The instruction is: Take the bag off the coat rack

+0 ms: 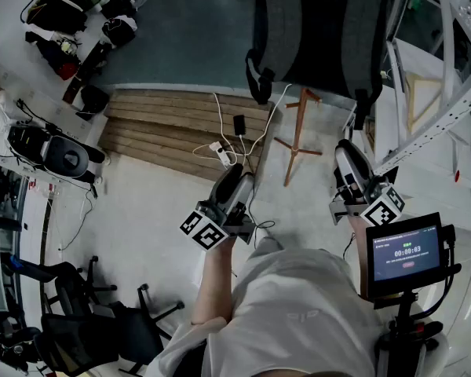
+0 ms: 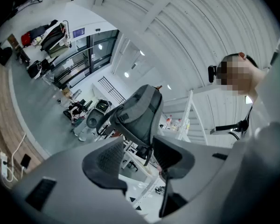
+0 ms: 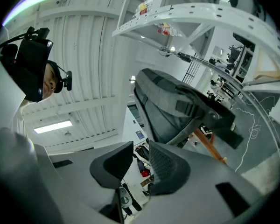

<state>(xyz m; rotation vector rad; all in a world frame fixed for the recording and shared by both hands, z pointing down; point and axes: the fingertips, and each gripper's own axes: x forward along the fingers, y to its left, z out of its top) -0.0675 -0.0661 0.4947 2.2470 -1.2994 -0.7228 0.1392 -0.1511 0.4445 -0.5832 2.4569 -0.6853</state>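
Grey bag [image 1: 322,30] hangs ahead of left gripper [image 1: 237,174] and right gripper [image 1: 348,155], both closed, empty

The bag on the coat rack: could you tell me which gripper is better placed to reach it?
Probably the right gripper: the bag looms large in its view; the left gripper sees it smaller.

— Any print you can read?
— Only on the small black-framed screen [image 1: 406,255] at the right: white digits, 00:00:03. The lines around them are too small.
— And the pale grey shirt [image 1: 298,289]?
— Faint letters, not legible.
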